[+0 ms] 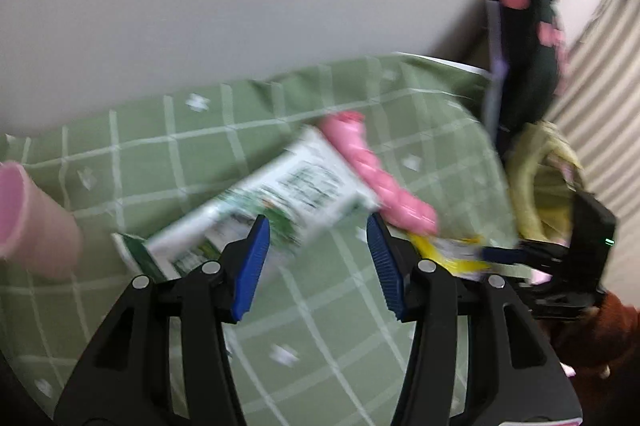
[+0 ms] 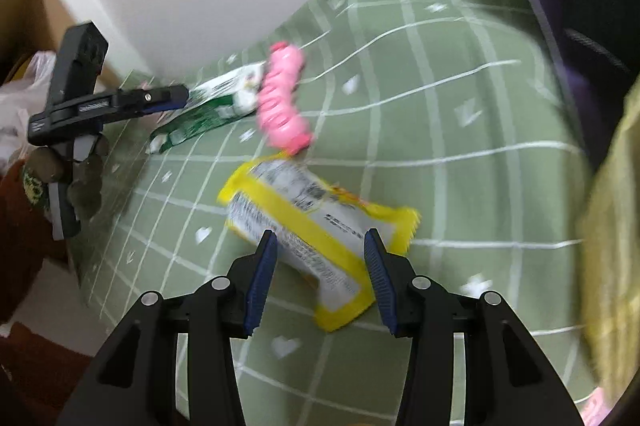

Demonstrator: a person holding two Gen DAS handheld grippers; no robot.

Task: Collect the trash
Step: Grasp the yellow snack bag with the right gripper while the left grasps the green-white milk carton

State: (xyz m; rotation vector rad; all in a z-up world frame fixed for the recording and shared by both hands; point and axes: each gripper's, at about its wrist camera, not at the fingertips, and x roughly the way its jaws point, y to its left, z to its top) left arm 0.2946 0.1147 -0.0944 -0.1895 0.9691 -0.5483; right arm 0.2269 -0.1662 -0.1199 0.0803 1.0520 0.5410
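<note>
A plain pale wall (image 1: 240, 6) backs a surface draped in a green checked cloth (image 2: 460, 114) with white grid lines and small white marks; whether a bed or a desk lies under it cannot be told. Both views are blurred.

On the cloth lie 3 pieces of litter. A green-and-white wrapper (image 1: 256, 202) sits at the far side, and a pink ridged bottle (image 2: 282, 102) lies touching its right end. Nearer, just beside the bottle's lower end, lies a yellow-and-silver wrapper (image 2: 312, 226), crumpled and flat on the cloth.

The left tool (image 1: 316, 258) has its blue pads (image 1: 252, 262) spread wide with nothing between them; its tips hang at the near edge of the green-and-white wrapper. The right tool (image 2: 320, 274) is also spread wide and grips nothing, its 2 pads straddling the near part of the yellow-and-silver wrapper.

A pink cup (image 1: 32, 214) stands at the left edge of the left view. At the right sit a dark garment (image 1: 528, 66) and a yellow-green fabric (image 2: 612, 226).
</note>
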